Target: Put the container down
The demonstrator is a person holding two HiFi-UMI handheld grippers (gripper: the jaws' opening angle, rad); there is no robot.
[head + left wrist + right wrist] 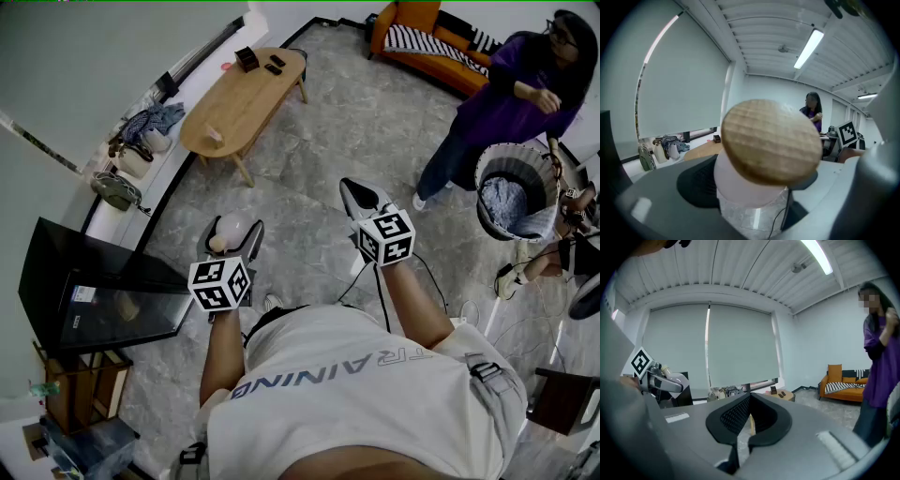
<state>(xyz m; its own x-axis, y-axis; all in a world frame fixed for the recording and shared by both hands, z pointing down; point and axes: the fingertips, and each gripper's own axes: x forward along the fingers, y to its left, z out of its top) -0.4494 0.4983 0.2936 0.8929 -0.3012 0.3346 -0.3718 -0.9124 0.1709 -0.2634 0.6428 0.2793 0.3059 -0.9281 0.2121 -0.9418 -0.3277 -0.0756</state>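
The container [771, 143] is a pale, rounded jar with a round wooden lid. It fills the middle of the left gripper view, lying between the two dark pads. My left gripper [234, 232] is shut on the container [231, 231] and holds it in the air above the grey floor, in front of my body. My right gripper [359, 199] is held out at the same height to the right, apart from the jar. Its jaws are shut and hold nothing [750, 420]. The right gripper view shows the left gripper [660, 382] with the jar at its far left.
An oval wooden coffee table [244, 98] stands ahead to the left, an orange sofa [436, 42] at the back. A person in purple [511, 94] stands on the right beside a laundry basket [514, 192]. A dark glass-topped cabinet [103, 291] is on my left. Cables lie on the floor.
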